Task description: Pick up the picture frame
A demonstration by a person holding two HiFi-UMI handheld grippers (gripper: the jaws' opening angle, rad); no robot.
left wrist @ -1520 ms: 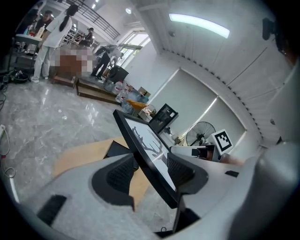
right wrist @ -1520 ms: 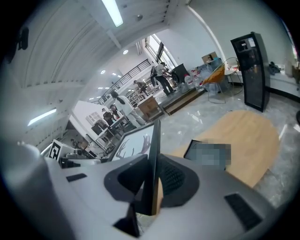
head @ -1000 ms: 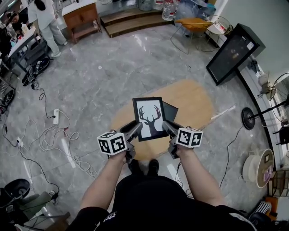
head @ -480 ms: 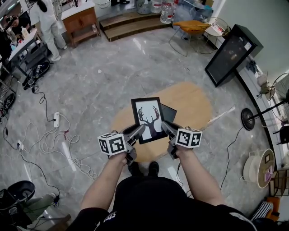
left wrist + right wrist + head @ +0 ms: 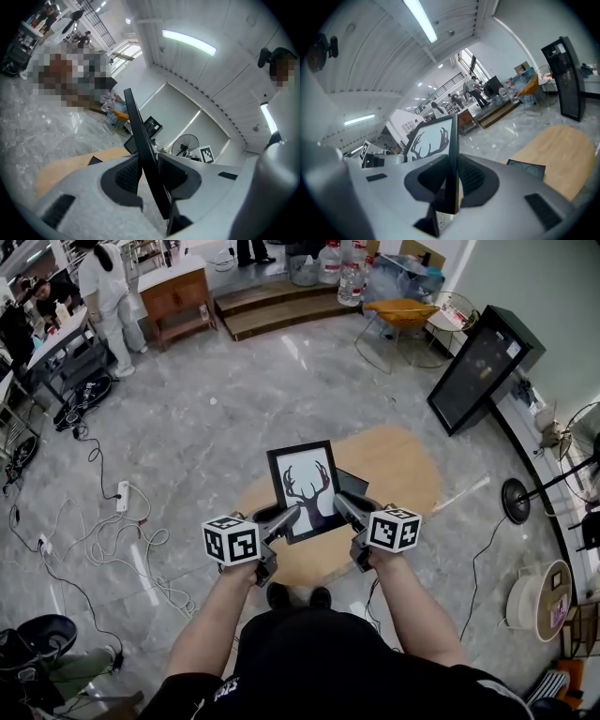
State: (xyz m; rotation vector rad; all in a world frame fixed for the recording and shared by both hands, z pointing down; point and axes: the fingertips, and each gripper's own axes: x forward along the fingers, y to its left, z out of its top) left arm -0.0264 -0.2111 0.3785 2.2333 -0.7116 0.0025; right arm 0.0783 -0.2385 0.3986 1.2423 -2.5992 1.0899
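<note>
1. Grey marble floor [image 5: 206,418] covers the room. A pale wooden oval surface [image 5: 403,460] lies ahead of and below both sets of jaws.
2. The picture frame [image 5: 302,486] has a black border and shows an antlered deer silhouette on white. It spans the gap between the two grippers, over the wooden oval, and its upper part reaches well beyond the fingertips.
3. The left gripper [image 5: 286,515] has just been closing its jaws. In the left gripper view both pads press on the frame's left edge, which stands between them and runs past them above and below.
4. The right gripper [image 5: 343,505] pinches the frame's right edge. In the right gripper view the edge sits squarely between the pads, and the printed face lies to the left of the jaws.
5. A dark square panel [image 5: 354,482] rests on the wooden oval just beyond the right jaws, partly hidden by the frame.
</note>
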